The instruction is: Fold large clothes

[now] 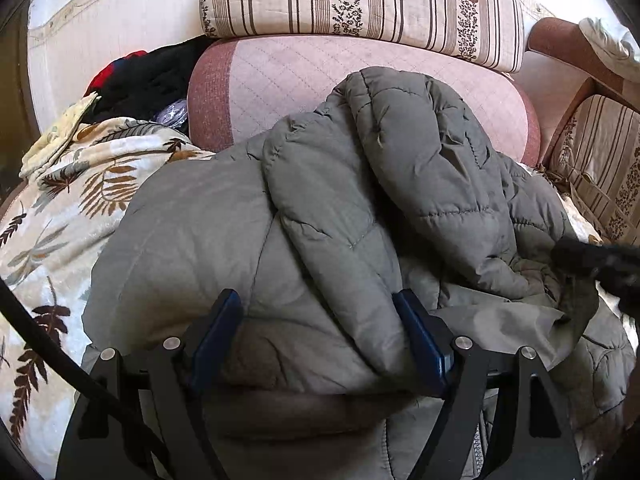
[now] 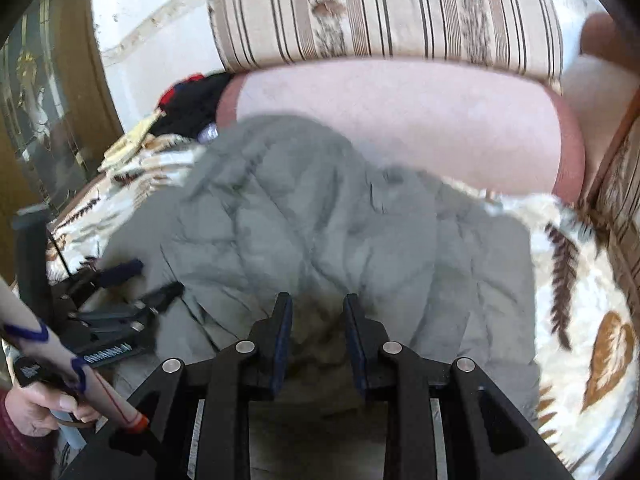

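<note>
Your left gripper [image 1: 320, 336] gapes wide over the puffy grey quilted jacket [image 1: 360, 200], heaped on the leaf-print blanket [image 1: 60, 208]. Your right gripper [image 2: 318, 320], jaws narrowly apart, hovers above it. A pink cushion [image 1: 288, 76] lies beyond; dark clothes [image 1: 148, 80] far left.

Grey-green quilted jacket [image 1: 360, 208] on a cream blanket [image 1: 52, 216] with brown leaves — striped beige cushion [image 1: 360, 0], pink seat [image 1: 280, 76].
</note>
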`<state>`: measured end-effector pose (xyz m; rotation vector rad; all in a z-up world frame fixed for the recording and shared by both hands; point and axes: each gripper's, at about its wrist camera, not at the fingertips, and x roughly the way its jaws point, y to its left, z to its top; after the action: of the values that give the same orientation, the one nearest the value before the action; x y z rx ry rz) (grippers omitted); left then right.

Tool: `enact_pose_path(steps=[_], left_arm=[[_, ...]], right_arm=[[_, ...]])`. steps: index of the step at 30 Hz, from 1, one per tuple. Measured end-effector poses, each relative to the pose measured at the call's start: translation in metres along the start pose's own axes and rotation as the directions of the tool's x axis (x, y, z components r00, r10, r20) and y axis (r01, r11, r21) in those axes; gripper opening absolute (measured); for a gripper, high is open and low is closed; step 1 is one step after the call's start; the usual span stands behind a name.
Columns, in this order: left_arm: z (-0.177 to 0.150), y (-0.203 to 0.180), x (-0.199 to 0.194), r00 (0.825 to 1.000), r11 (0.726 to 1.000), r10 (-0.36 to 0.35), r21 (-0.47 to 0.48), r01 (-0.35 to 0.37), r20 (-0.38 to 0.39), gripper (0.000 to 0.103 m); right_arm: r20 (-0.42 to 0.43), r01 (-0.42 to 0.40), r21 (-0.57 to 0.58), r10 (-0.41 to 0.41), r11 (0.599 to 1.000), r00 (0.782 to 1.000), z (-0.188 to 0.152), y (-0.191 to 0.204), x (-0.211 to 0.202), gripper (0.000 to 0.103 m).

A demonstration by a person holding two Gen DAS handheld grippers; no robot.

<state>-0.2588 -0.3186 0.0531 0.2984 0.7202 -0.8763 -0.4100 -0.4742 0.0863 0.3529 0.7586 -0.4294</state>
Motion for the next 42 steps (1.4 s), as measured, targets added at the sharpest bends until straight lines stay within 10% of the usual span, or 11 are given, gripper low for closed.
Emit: enact_pose_path(steps=[8, 21, 28, 39, 42], left_arm=[[-0.006, -0.003, 0.001, 1.000, 1.000, 0.017, 0.026, -0.017, 0.015, 0.081], [0.005, -0.009, -0.052, 0.979, 0.999, -0.044, 0.036, 0.038, 0.201, 0.081], [-0.007, -0.017, -0.005, 0.999, 0.998, -0.045, 0.050, 0.045, 0.015, 0.081], [-0.010, -0.018, -0.013, 0.998, 0.997, -0.052, 0.058, 0.051, 0.020, 0.082], [-0.011, -0.019, -0.027, 0.999, 0.998, -0.036, 0.059, 0.035, 0.023, 0.082]], right_arm=[[-0.053, 0.010, 0.055, -0.007, 0.998, 0.999, -0.025, -0.006, 0.043, 0.029], [0.048, -0.033, 0.093, 0.029, 0.995, 0.998, -0.021, -0.003, -0.016, 0.038], [-0.043, -0.034, 0.084, 0.037, 0.996, 0.998, -0.033, 0.003, 0.011, 0.039], [-0.054, -0.024, 0.114, 0.030, 0.993, 0.998, -0.040, 0.004, 0.011, 0.041], [-0.046, -0.061, 0.132, 0.067, 0.989, 0.997, -0.050, 0.011, -0.025, 0.054]])
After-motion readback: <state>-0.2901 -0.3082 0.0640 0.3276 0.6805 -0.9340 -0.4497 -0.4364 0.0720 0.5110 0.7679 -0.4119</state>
